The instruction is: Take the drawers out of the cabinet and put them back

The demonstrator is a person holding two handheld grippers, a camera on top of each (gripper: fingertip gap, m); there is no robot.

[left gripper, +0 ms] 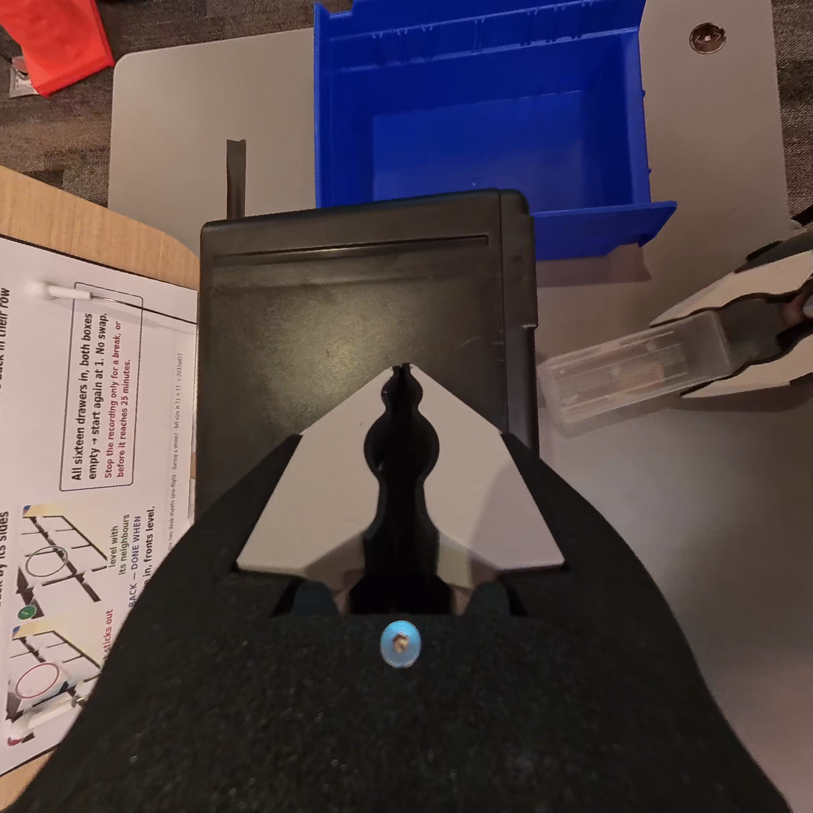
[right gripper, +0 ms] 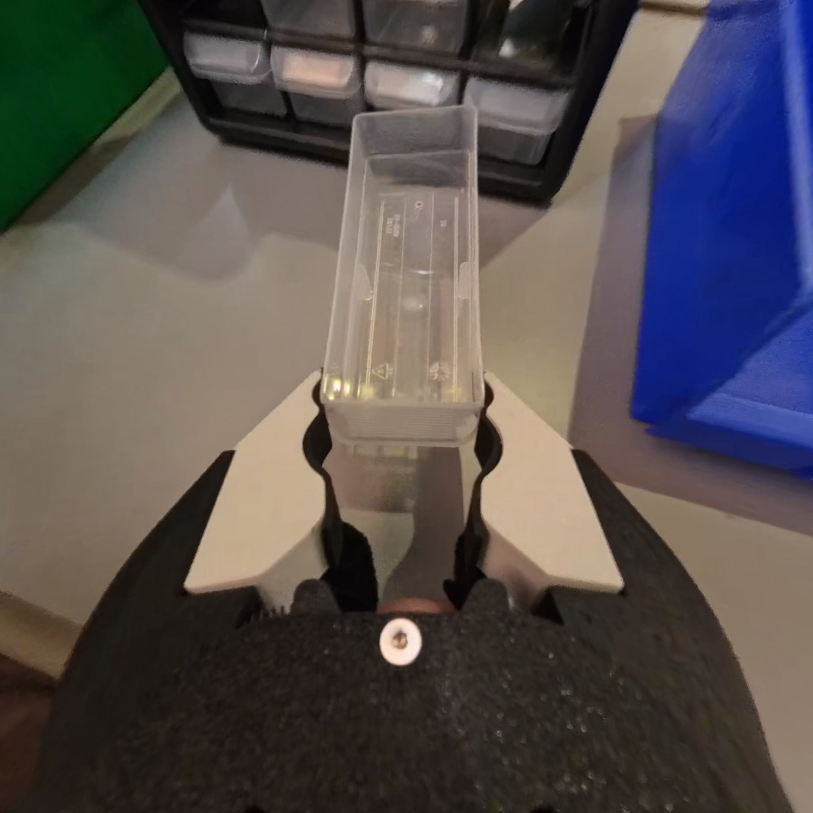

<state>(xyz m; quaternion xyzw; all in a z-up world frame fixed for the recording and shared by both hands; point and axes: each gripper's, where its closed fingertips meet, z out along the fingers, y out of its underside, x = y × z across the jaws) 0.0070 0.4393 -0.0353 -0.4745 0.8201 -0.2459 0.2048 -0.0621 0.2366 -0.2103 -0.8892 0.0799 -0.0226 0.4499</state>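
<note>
Right wrist view: right hand-held gripper (right gripper: 402,411) clamps the near end of a clear drawer (right gripper: 407,281), its long axis pointing at the black cabinet (right gripper: 506,171). Left hand-held gripper (left gripper: 401,368), fingers together, hovers over the cabinet top.

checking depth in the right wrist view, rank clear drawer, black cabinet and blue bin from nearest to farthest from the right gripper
1. Clear drawer: held in the right gripper, sticking out straight ahead.
2. Blue bin: to the right, its near corner beside the drawer's gripped end.
3. Black cabinet: farthest, ahead beyond the drawer's far end, slightly left.
</note>
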